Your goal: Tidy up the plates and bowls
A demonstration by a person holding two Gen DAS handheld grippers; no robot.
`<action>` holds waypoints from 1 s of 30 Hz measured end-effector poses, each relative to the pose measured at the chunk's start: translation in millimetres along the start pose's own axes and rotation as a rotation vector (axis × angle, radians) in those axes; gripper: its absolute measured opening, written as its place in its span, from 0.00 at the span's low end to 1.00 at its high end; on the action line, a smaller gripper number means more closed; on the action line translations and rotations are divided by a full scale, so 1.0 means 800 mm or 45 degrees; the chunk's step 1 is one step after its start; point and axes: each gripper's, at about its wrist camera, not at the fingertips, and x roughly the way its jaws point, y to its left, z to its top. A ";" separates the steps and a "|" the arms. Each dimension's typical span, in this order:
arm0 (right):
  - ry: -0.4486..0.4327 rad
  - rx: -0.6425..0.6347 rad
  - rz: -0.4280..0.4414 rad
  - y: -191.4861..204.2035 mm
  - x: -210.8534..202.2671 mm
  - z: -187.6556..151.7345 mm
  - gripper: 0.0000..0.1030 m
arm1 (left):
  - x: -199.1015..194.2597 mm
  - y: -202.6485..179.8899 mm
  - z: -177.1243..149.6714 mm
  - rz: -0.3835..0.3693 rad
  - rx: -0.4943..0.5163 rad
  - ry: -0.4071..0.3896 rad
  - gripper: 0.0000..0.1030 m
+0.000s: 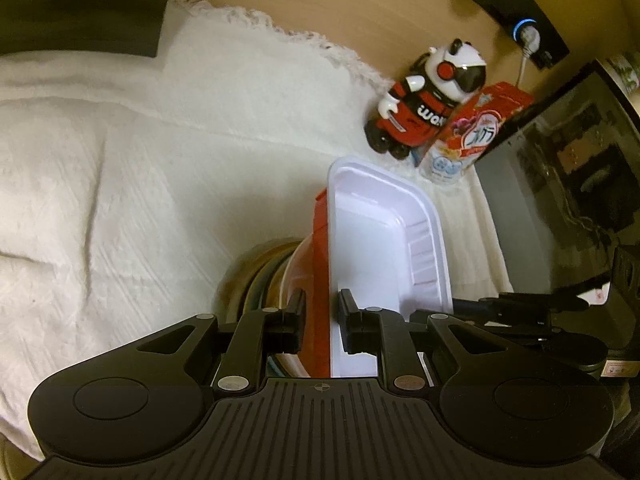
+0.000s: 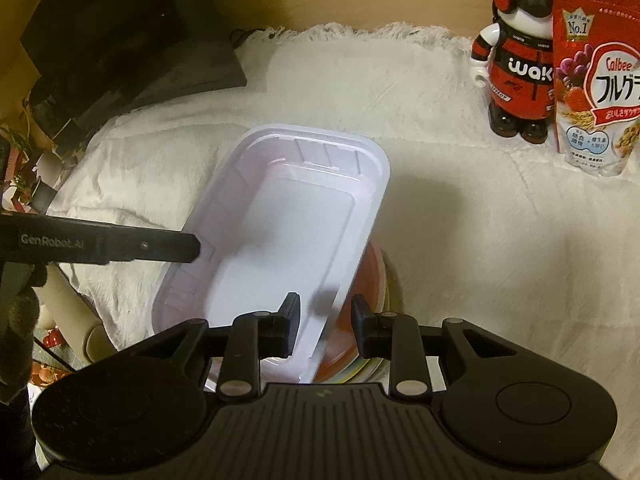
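left gripper (image 1: 319, 320) pitched steeply down, jaws nearly closed, pads clamped on the rim of what it holds. right gripper (image 2: 326, 322) same steep pitch, jaws close together, pinching a rim too. left's finger (image 2: 168, 247) visible in right view.

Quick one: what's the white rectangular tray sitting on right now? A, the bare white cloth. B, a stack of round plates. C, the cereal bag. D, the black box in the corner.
B: the white tray rests across a stack of round plates, whose orange and pale rims show under its edge.
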 end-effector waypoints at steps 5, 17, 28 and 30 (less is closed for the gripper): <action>-0.002 0.028 0.002 -0.003 0.006 0.005 0.26 | 0.010 -0.001 -0.002 -0.036 -0.011 0.037 0.18; -0.006 0.014 0.025 0.002 -0.004 0.001 0.28 | 0.015 -0.011 -0.006 -0.025 0.035 0.069 0.18; -0.045 0.052 0.003 -0.007 -0.012 0.006 0.28 | 0.001 -0.002 0.001 -0.017 0.001 0.020 0.18; -0.039 0.059 0.004 -0.008 -0.008 0.007 0.28 | 0.003 -0.001 -0.001 -0.015 0.001 0.029 0.18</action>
